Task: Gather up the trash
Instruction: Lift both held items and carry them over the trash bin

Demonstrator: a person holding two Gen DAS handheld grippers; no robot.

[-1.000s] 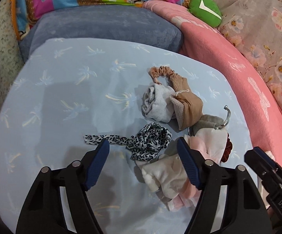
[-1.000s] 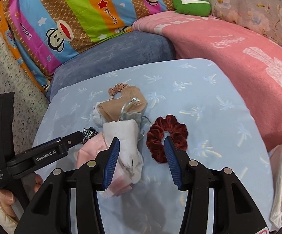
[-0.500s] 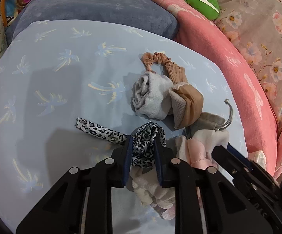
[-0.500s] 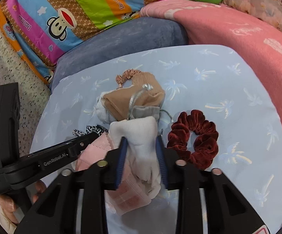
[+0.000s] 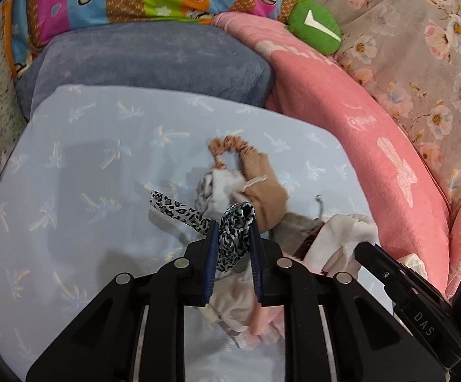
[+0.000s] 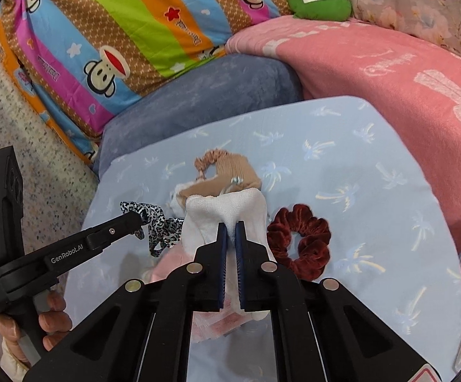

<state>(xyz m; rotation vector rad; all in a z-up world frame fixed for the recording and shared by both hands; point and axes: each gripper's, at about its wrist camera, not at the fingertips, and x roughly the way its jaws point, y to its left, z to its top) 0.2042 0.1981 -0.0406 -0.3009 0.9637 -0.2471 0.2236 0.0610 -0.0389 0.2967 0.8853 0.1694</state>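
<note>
Both grippers have just bitten down. A second ago they hung over the pile with jaws apart; now the left gripper (image 5: 233,222) is clamped on the leopard band (image 5: 234,238), and the right gripper (image 6: 230,227) has its jaws nearly together on a fold of the white sock (image 6: 227,210). The right jaws went on closing through the last half second, with cloth between them the whole way; the left ones had all but finished by then.

The band already looks lifted — its bunched part stands up between the blue pads and one tail (image 5: 176,208) trails out to the left over the blue sheet (image 5: 87,191). The sock is drawn up into a peak at the right pads, its lower part hanging toward the pink cloth (image 6: 170,262) underneath, so it too seems to be coming off the heap.

What stays on the sheet: the tan sock (image 5: 264,197) with the peach scrunchie (image 5: 227,148) behind it, a grey-white roll (image 5: 213,191) beside them, and the maroon scrunchie (image 6: 300,242) lying just right of the white sock, apart from the right gripper. A metal hook (image 5: 320,205) pokes out near the tan sock.

So two pieces are in hand at once — as I read it, the pickup step is done for this pair and carrying them off comes next. No bin or bag shows clearly. I would watch whether the pink cloth clings to the sock on the way up.
</note>
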